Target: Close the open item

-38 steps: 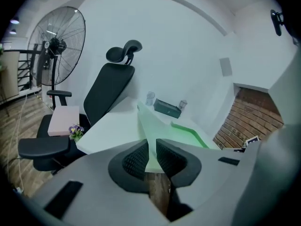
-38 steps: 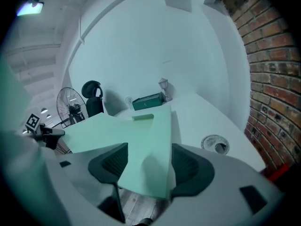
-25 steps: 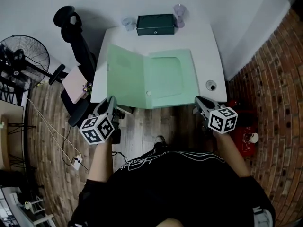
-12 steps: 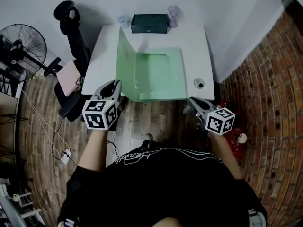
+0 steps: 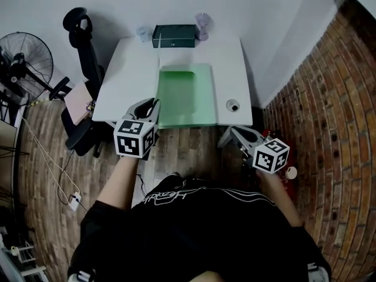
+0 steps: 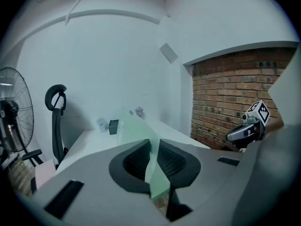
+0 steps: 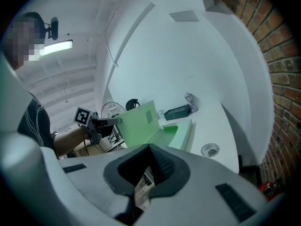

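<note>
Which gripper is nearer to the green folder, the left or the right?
Left. The left gripper grips the raised cover of the green folder. The right gripper hangs shut and empty off the table, apart from the folder.

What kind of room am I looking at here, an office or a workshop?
Most likely a small office or study corner: a white desk, a black office chair beside it, and a pedestal fan standing on the wooden floor.

Pale green folder (image 5: 185,96), white table (image 5: 126,78), dark green box (image 5: 174,36), red brick wall (image 5: 317,87)
</note>
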Available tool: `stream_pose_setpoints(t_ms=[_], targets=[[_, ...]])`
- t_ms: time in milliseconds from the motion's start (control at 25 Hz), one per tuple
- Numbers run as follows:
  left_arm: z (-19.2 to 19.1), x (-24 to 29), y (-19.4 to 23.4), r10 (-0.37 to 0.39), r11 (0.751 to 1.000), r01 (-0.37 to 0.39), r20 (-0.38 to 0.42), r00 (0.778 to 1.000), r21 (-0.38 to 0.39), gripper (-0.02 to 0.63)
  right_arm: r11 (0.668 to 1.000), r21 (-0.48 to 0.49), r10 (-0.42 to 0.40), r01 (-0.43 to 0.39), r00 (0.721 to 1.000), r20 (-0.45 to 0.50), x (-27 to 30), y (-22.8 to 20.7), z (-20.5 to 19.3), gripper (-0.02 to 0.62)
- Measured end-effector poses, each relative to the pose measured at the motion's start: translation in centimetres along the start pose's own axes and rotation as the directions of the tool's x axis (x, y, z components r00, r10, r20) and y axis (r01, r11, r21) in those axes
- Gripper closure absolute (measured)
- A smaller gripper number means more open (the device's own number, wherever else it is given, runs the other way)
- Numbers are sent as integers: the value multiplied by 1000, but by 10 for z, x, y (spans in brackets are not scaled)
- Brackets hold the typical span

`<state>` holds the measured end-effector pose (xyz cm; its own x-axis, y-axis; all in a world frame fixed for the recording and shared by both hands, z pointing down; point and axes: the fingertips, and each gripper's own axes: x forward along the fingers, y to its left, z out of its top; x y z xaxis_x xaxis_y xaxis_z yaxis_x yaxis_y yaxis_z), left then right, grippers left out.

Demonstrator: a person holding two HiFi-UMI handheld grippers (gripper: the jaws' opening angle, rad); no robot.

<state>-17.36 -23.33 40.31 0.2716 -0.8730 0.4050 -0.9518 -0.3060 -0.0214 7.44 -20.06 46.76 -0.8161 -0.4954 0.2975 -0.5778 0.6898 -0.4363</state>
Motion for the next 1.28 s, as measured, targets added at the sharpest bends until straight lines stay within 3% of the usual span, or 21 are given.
stream_pose_setpoints(t_ms=[360,640,960,1280], targets=[[-12,36,-62,-55,996,56,-22,998,63,546,997,50,-56,56,998,-10,-40,-22,-22,594],[-32,66,-102,-104,983,118,-104,989,140,543,993,70,-95,94,995,15,-61,-32,-29,594],[-70,99,-134,-135,969,172,-200,970,176,535,984,94,-151,149,988,13,-85,-47,-41,593],[-111,124,-151,-158,956,225,-313,937,191,528,975,123,-187,186,982,-4,-95,-61,-54,593]])
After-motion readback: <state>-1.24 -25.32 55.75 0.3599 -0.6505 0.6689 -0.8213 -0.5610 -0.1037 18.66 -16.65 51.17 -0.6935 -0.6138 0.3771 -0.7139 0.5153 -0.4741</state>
